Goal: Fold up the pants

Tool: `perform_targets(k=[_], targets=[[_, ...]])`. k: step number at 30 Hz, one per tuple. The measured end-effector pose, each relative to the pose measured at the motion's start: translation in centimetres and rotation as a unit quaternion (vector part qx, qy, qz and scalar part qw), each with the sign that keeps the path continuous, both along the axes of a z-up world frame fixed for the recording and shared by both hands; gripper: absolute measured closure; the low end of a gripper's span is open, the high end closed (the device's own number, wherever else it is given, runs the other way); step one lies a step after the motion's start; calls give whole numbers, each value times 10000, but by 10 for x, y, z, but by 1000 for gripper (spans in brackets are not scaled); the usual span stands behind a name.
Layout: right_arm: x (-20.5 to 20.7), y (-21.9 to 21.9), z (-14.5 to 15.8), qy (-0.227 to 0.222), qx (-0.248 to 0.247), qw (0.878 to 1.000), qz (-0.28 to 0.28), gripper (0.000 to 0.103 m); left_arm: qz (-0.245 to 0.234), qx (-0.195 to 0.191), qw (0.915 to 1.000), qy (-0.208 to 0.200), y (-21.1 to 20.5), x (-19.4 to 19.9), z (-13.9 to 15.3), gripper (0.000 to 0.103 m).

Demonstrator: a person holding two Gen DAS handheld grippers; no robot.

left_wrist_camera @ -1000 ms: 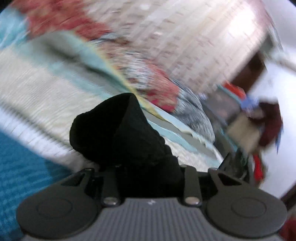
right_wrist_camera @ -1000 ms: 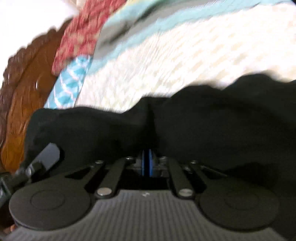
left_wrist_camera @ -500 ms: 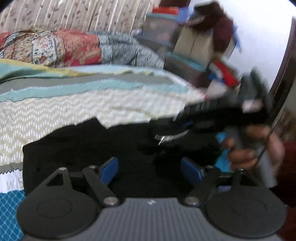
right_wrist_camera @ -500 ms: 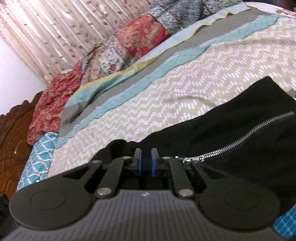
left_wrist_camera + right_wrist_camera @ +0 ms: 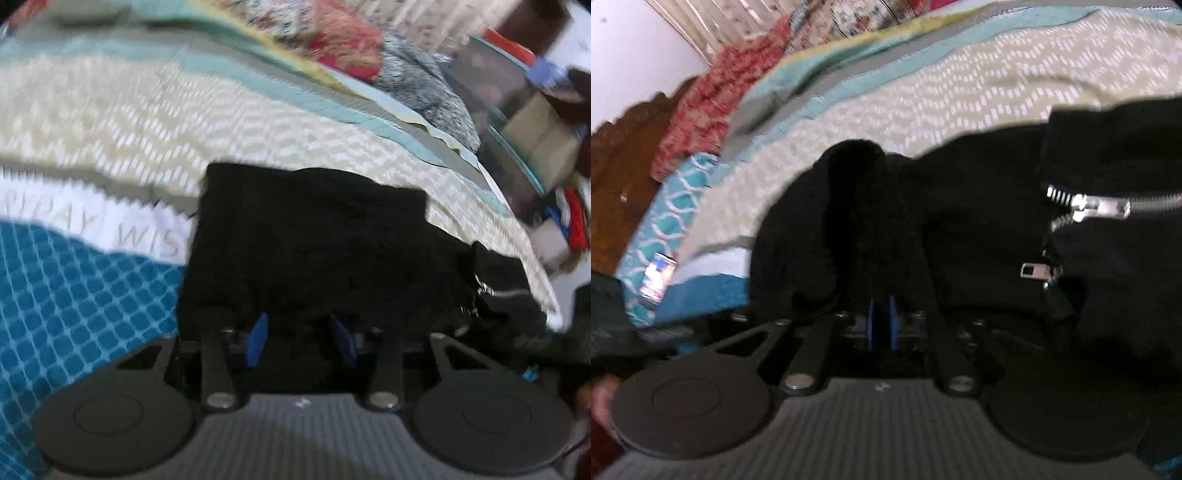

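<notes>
Left gripper (image 5: 301, 341) fingers apart, just been closing; right gripper (image 5: 881, 323) fingers nearly together.

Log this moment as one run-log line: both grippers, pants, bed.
left gripper: jaws apart, just been closing over pants | right gripper: shut on black pants | pants: bunched on bedspread, zipper showing

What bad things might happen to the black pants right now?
1. The right gripper is pinched shut on a bunched ridge of the black pants; if it pulls, the neat fold could get dragged crooked.
2. The left gripper has just been closing with its blue pads apart over the cloth, so it might grab too little and slip off.
3. The metal zipper pull sticks out loose and could snag on the bedspread.
</notes>
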State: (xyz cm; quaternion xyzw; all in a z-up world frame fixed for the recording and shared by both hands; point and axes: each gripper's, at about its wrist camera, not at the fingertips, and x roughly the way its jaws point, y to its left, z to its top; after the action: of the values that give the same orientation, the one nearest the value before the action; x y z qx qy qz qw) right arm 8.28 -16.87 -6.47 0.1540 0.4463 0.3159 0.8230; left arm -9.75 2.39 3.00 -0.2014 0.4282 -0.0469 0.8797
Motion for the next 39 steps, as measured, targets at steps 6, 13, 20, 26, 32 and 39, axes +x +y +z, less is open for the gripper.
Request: perform_targets(k=[6, 13, 20, 26, 32, 39], targets=[[-34, -113, 45, -1435, 237, 9795, -1397, 56, 82, -602, 9970, -485, 14, -11, 43, 51], [-52, -224, 16, -1323, -165, 9389, -3172, 41, -543, -1265, 9900, -319, -26, 35, 64, 51], [-37, -229, -15, -489, 760, 9432, -3197, 80, -1312, -1107, 9851, -112, -100, 71, 82, 38], [-78, -187, 51, -1174, 498, 9618, -2424, 87, -1776, -915, 9796, 229, -173, 99, 89, 27], [-96, -106, 80, -2166, -388, 9680, -1211, 87, -2243, -756, 9716, 31, -208, 99, 103, 59], [-104, -79, 86, -2607, -358, 9627, -632, 65, -1800, -1138, 9770, 71, -143, 94, 106, 91]])
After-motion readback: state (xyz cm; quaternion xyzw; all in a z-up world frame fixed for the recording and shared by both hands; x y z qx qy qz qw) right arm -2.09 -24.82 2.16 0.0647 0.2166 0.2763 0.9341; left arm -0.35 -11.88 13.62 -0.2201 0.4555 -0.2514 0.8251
